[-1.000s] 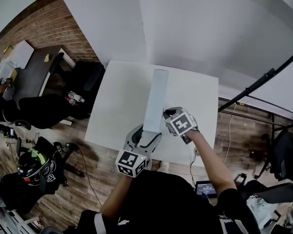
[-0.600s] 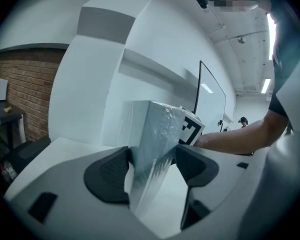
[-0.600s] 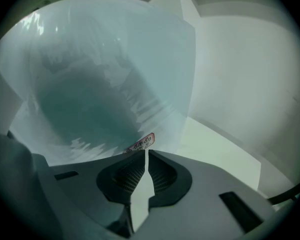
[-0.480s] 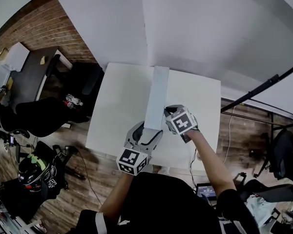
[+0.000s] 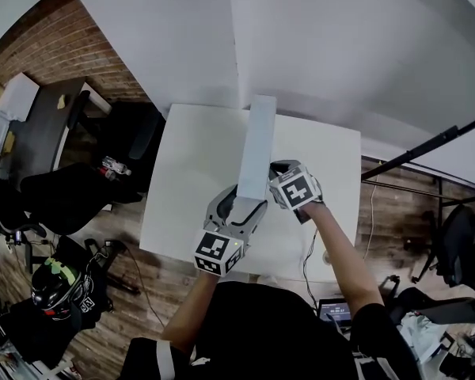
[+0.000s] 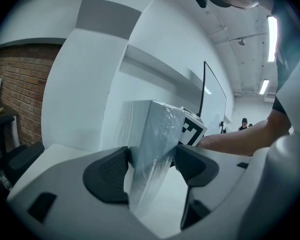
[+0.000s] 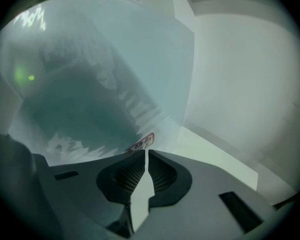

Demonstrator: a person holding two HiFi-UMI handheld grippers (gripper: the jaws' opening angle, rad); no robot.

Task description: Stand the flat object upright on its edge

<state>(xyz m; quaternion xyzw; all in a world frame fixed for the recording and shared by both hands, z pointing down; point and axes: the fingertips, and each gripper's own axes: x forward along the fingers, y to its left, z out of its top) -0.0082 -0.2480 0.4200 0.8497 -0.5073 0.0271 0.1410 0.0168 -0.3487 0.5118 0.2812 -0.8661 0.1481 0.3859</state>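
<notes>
A white surface (image 5: 190, 172) stands against a white wall (image 5: 340, 46), with a brick wall (image 5: 79, 46) to the left and a wooden floor (image 5: 119, 228) around it. A black chair (image 5: 134, 137) sits just off the surface's left side.

The box (image 5: 257, 149) is long, flat and pale, wrapped in clear film. From the head view it runs lengthwise over the middle of the surface, from just in front of me to the far rim by the wall, with its narrow edge facing up. I cannot tell whether its lower edge rests on the surface.

My left tool (image 5: 241, 200) has the box's near end. In the left gripper view the box (image 6: 152, 149) stands tall between the jaws, leaning a little to the right, and both dark pads (image 6: 110, 174) press on its filmed sides, so my left tool (image 6: 152, 166) is clenched on the box.

My right tool (image 5: 277, 172) sits just to the right of the box, close beyond my left one. In the right gripper view its jaws are together with only a thin slit between the pads and nothing in them. My right tool (image 7: 145, 156) has its tips against the broad side of the box (image 7: 100, 84), right below a small red-edged label (image 7: 142, 143) on the film.
</notes>
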